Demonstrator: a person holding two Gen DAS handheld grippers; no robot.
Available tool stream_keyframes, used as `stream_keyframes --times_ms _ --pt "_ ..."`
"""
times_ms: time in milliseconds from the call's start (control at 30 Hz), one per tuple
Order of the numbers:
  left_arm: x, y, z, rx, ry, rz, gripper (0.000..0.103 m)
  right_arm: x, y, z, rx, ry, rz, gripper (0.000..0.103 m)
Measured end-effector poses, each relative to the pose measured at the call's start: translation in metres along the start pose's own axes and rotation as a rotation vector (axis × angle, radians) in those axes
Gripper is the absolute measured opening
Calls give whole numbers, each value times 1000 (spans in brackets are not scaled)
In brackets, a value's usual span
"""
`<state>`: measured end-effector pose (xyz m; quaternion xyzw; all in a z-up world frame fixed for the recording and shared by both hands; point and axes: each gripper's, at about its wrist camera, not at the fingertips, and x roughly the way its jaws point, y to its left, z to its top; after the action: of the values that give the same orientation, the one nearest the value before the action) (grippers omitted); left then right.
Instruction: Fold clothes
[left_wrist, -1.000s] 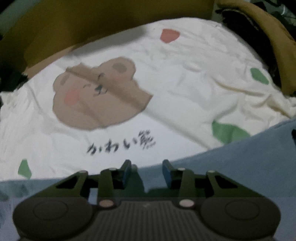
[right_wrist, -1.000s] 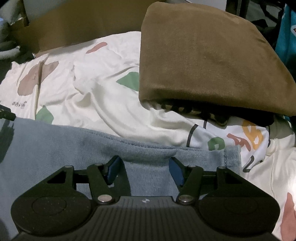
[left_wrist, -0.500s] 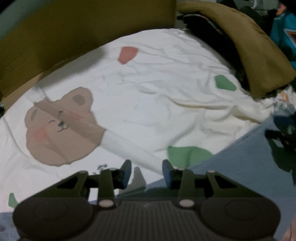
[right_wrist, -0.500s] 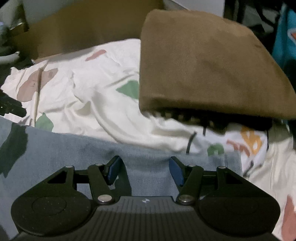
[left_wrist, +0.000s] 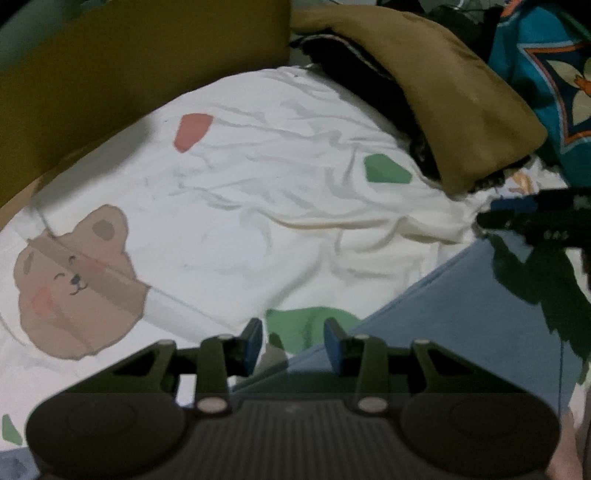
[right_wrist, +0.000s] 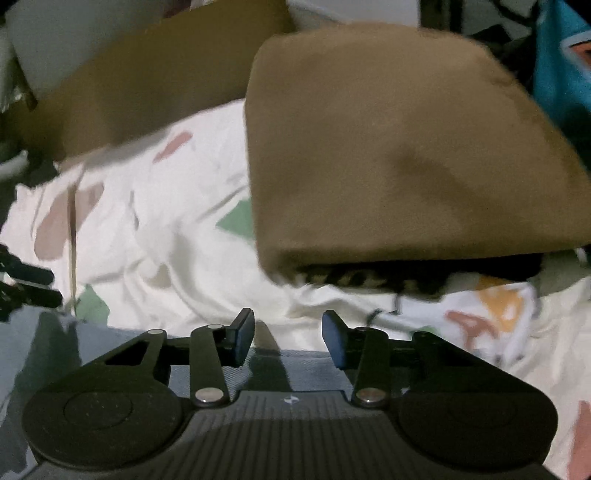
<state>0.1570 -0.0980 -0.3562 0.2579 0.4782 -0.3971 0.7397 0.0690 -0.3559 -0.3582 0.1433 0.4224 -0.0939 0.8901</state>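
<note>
Hovering over blue denim garment (left_wrist: 461, 332) spread on bear-print sheet (left_wrist: 258, 206), below brown cushion (right_wrist: 388, 147). Left gripper (left_wrist: 293, 339) part-open, empty, at denim's edge. Right gripper (right_wrist: 288, 334) just closing, nothing pinched yet, likely lining up for fold.

A brown cushion (right_wrist: 399, 147) lies on the bear-print sheet (left_wrist: 258, 206), teal fabric (left_wrist: 535, 74) beyond.

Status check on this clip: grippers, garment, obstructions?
Left gripper open; right gripper open, jaws just closing, nothing pinched. Light blue denim garment flat beneath both. Folded brown cloth beyond, clear.
</note>
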Motion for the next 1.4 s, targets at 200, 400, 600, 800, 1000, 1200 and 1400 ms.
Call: stream_keyframes --times_ms 200,400,600,800,1000,1200,1400 --pt "8 -15 7 38 -6 -58 39 -42 -33 -4 6 -67 -76 47" --pt "15 -30 19 111 -13 -111 39 -57 -74 -14 82 -53 -130 47" --pt "22 -40 23 168 -2 -174 38 -51 -66 -18 28 -17 -84 43" --pt "29 -44 17 190 34 -213 32 -38 -70 -20 59 41 -110 17" --pt "32 -48 11 232 65 -213 18 -41 -71 -19 70 29 -131 14" --pt "34 -51 10 257 75 -208 17 -46 -70 -15 89 4 -139 12" --pt "39 -54 4 278 62 -184 6 -30 -78 -19 126 49 -141 13"
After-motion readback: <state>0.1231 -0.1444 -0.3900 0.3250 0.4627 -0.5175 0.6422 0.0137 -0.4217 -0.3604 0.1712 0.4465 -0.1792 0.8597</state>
